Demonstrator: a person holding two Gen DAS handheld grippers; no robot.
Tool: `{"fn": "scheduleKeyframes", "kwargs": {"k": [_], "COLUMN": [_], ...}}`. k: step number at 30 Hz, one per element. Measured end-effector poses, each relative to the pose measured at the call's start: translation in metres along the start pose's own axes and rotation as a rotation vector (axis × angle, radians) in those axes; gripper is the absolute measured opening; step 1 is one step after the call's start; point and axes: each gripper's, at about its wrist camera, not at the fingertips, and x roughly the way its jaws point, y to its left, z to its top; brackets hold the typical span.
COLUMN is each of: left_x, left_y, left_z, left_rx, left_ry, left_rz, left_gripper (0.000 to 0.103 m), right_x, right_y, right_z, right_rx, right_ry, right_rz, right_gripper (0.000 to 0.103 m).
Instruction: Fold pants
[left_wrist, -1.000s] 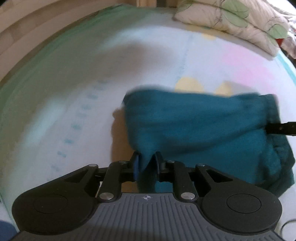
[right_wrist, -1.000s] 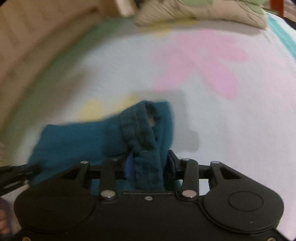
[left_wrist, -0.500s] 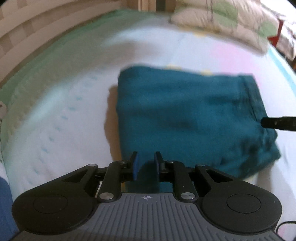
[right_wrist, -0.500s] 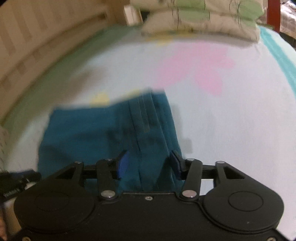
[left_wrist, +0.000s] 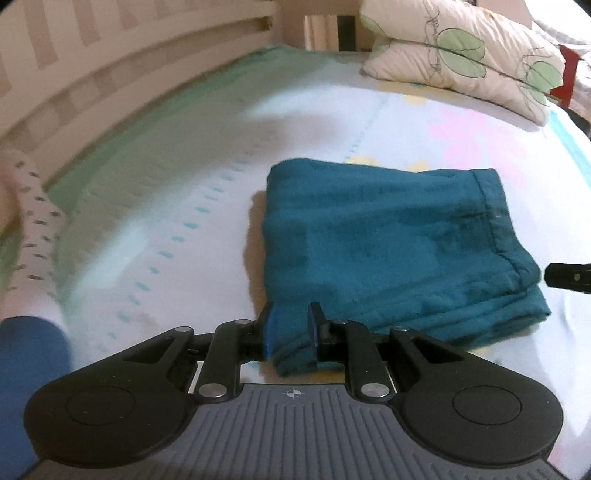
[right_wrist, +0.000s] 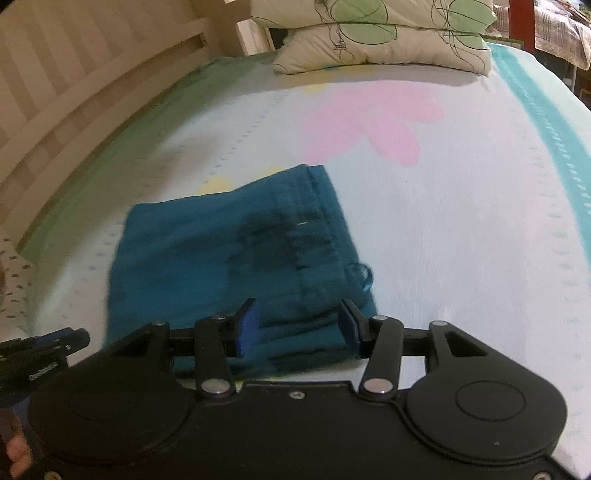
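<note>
The teal pants lie folded into a flat rectangle on the bed sheet. My left gripper is open at the near left corner of the bundle, its fingers straddling the cloth corner without squeezing it. My right gripper is open wide at the near right edge of the pants, by the waistband and a small drawstring loop. The right gripper's tip shows at the right edge of the left wrist view. The left gripper shows at the lower left of the right wrist view.
Two leaf-print pillows are stacked at the head of the bed. A wooden slatted bed rail runs along the left side. A dotted white cloth and a blue item lie at the left.
Both grippers lowered the pants onto the sheet, opened and let go. The pants went from hanging bunched to lying flat. Both grippers have drawn back toward the near edge.
</note>
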Motion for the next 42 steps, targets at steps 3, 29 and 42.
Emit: {"fn": "scheduleKeyframes", "kwargs": {"k": [3, 29, 42], "left_x": [-0.024, -0.095, -0.092], "left_y": [-0.01, -0.008, -0.013], "left_z": [-0.005, -0.035, -0.044], "left_rx": [0.022, -0.032, -0.008], "left_ry": [-0.023, 0.0, 0.033], "left_rz": [0.029, -0.078, -0.077], "left_gripper": [0.018, 0.018, 0.018], "right_x": [-0.014, -0.091, -0.09], "right_y": [0.006, 0.055, 0.058], "right_z": [-0.01, -0.06, -0.067], "right_rx": [0.062, -0.095, -0.094], "right_ry": [0.0, -0.038, -0.039], "right_rz": [0.01, -0.07, -0.096], "right_gripper": [0.056, 0.057, 0.057]}}
